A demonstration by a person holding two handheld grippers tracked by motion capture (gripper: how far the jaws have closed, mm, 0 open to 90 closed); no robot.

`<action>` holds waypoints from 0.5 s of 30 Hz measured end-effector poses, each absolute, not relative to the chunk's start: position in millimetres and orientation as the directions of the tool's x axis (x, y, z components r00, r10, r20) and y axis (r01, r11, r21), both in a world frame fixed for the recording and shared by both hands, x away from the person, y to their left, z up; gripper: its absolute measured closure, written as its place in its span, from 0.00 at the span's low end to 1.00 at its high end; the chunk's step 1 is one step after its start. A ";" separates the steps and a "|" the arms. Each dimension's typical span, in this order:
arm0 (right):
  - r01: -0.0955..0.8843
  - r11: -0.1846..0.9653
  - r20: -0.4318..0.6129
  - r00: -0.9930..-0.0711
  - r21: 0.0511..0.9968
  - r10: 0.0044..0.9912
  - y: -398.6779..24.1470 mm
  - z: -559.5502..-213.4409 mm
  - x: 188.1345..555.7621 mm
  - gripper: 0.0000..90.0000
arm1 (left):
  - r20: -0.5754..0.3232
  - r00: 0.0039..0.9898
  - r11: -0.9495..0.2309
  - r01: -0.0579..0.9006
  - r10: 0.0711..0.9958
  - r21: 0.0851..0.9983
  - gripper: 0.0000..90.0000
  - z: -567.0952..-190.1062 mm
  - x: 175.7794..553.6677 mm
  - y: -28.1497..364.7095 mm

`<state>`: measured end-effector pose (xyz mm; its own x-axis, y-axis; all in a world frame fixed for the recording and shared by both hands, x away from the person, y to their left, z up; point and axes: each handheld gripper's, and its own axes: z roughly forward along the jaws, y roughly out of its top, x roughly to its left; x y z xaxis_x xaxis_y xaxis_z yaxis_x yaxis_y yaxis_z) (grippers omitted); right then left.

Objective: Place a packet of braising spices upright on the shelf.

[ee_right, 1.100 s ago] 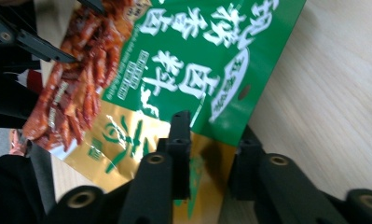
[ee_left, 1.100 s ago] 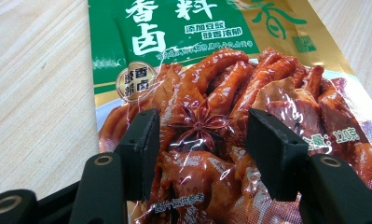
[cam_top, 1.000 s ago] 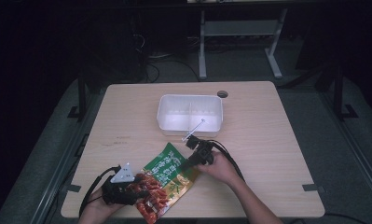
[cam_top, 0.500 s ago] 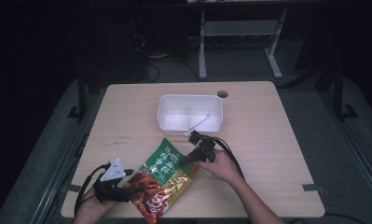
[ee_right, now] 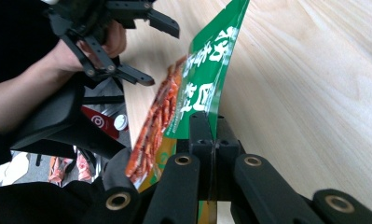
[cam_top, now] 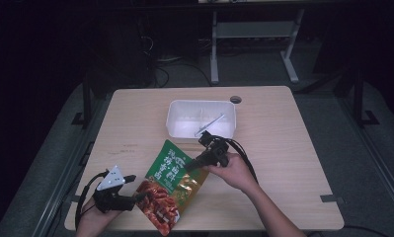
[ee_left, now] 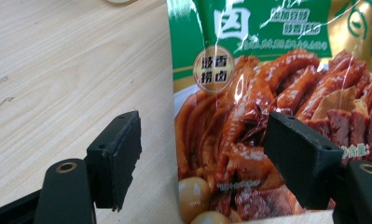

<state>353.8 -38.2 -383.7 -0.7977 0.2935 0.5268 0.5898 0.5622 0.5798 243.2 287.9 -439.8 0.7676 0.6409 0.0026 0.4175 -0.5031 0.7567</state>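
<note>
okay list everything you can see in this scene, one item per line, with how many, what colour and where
table: one, light wood, centre of the high view
tub: one, white plastic, on the table's far middle, with a thin whitish strip lying in it
pouch: one, green and gold with red food printed on it, near edge of the table, one edge lifted
frame: one, pale metal, on the floor beyond the table
left gripper: one, black with a grey plate, near left corner; fingers open, astride the pouch's edge, having just opened
right gripper: one, black, fingers shut on the pouch's right edge
hands: two, left, right
</note>
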 end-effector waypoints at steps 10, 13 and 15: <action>0.551 0.551 0.499 -0.827 0.626 0.260 -36.1 -352.5 343.6 1.00 | 0.007 0.764 -0.499 0.414 0.645 0.762 0.30 -439.2 243.1 289.3; 0.530 0.547 0.482 -0.841 0.648 0.245 -34.3 -339.0 338.3 1.00 | 0.007 0.765 -0.500 0.414 0.644 0.761 0.29 -439.5 243.3 289.1; 0.526 0.548 0.478 -0.844 0.650 0.244 -33.8 -335.4 336.8 1.00 | 0.006 0.765 -0.499 0.414 0.645 0.761 0.29 -439.5 243.4 289.2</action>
